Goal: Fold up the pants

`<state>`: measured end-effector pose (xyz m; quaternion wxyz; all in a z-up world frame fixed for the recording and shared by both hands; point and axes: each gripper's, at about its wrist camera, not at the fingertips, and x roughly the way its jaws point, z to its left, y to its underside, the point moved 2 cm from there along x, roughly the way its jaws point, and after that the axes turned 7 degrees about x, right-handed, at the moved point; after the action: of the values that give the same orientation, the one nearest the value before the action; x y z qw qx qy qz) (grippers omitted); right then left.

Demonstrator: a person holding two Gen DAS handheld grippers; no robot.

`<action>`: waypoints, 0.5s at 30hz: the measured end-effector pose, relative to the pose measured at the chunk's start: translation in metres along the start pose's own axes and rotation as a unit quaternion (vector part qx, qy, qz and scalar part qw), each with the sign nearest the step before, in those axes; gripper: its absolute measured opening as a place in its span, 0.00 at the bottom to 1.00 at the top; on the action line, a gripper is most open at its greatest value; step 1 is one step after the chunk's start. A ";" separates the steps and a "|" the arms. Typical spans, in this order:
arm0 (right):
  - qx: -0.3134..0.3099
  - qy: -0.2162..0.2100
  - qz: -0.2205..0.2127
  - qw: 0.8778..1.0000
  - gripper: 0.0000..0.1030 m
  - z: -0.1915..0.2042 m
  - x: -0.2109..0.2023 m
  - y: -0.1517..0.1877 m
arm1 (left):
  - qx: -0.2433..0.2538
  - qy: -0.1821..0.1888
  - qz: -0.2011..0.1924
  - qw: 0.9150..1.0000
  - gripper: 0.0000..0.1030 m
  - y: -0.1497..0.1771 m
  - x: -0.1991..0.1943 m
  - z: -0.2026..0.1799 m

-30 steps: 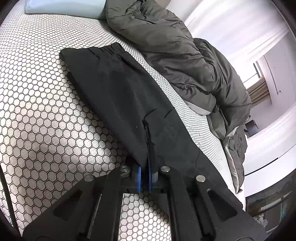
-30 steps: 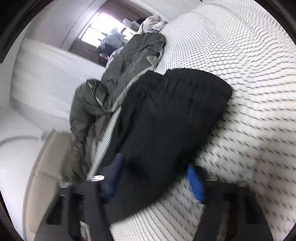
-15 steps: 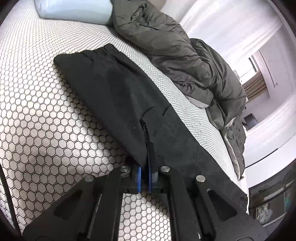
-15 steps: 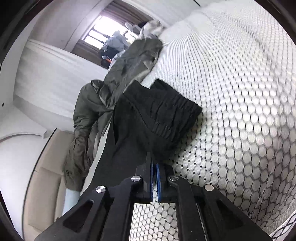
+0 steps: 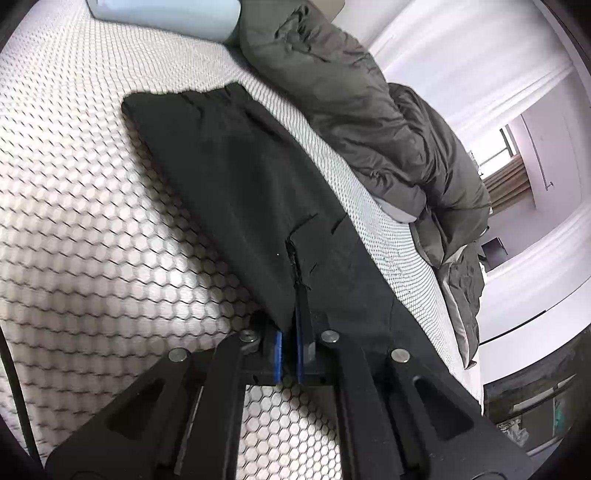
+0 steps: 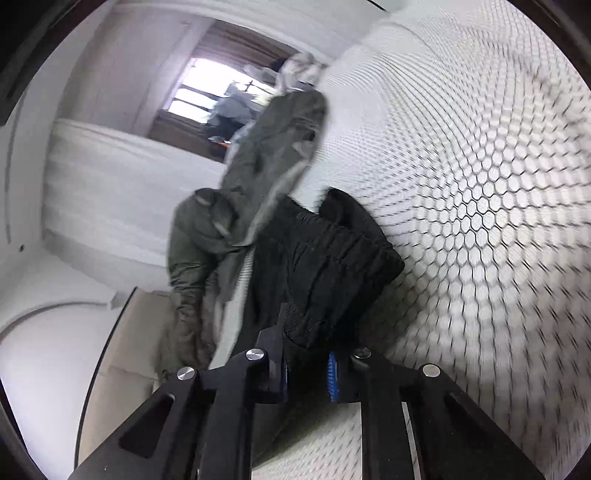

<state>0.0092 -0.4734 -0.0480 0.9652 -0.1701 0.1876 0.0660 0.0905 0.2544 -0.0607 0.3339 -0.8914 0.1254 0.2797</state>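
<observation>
Honeycomb mattress (image 5: pixel 92 229); unlabelled black pants (image 5: pixel 240 177).

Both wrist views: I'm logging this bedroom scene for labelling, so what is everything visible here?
Black fabric pants: one, black, laid lengthwise on the mattress, both ends gripped.
White honeycomb-patterned mattress: one, white, under the pants.
Dark grey-green puffy duvet: one, heaped along the mattress's far side.
Pale blue pillow: one, at the mattress's head.
Window: one, bright, in the far wall.
Left hand-held gripper: one, black with blue pads, shut on the pants.
Right hand-held gripper: one, black with blue pads, clamping the elastic waistband.
</observation>
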 end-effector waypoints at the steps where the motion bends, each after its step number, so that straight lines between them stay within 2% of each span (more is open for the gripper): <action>1: -0.010 -0.003 0.000 1.000 0.13 0.005 -0.009 0.005 | 0.001 -0.001 -0.002 1.000 0.02 -0.001 -0.004 0.002; 3: -0.033 0.013 0.007 0.999 0.15 0.008 -0.024 0.018 | 0.010 -0.008 0.008 1.000 0.03 -0.002 -0.007 0.007; 4: -0.046 0.035 0.015 0.998 0.18 0.006 -0.026 0.022 | 0.014 -0.011 0.016 1.000 0.05 -0.002 -0.006 0.008; 5: -0.063 0.087 0.030 0.994 0.33 0.000 -0.023 0.027 | 0.020 -0.025 0.025 0.999 0.07 -0.002 -0.006 0.010; 6: -0.067 0.125 0.036 0.989 0.42 -0.005 -0.020 0.027 | 0.023 -0.034 0.028 0.999 0.13 -0.002 -0.007 0.011; 7: -0.062 0.144 0.034 0.987 0.46 -0.009 -0.020 0.026 | 0.030 -0.048 0.026 0.998 0.16 -0.001 -0.013 0.011; 8: -0.051 0.128 0.027 0.990 0.48 -0.010 -0.025 0.022 | 0.037 -0.052 0.021 0.998 0.17 -0.001 -0.018 0.010; 9: -0.041 0.115 0.011 0.992 0.51 -0.009 -0.033 0.018 | 0.048 -0.056 0.013 0.997 0.26 -0.001 -0.026 0.007; 10: -0.038 0.114 -0.017 0.993 0.60 -0.007 -0.044 0.014 | 0.063 -0.065 0.005 0.996 0.40 0.000 -0.036 0.003; 11: -0.042 0.117 -0.051 0.991 0.68 -0.005 -0.055 0.010 | 0.073 -0.070 -0.004 0.995 0.47 0.001 -0.044 -0.002; 12: -0.046 0.116 -0.068 0.990 0.69 -0.003 -0.061 0.008 | 0.089 -0.078 -0.019 0.993 0.60 0.003 -0.056 -0.010; 13: -0.046 0.113 -0.072 0.990 0.69 -0.003 -0.063 0.007 | 0.098 -0.078 -0.026 0.992 0.69 0.004 -0.063 -0.017; 15: -0.032 0.096 -0.046 0.994 0.69 -0.006 -0.058 0.008 | 0.128 -0.069 -0.035 0.989 0.82 0.008 -0.075 -0.037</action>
<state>-0.0482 -0.4720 -0.0335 0.9389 -0.2146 0.2687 0.0111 0.0415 0.2265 0.0019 0.4626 -0.8236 0.1054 0.3107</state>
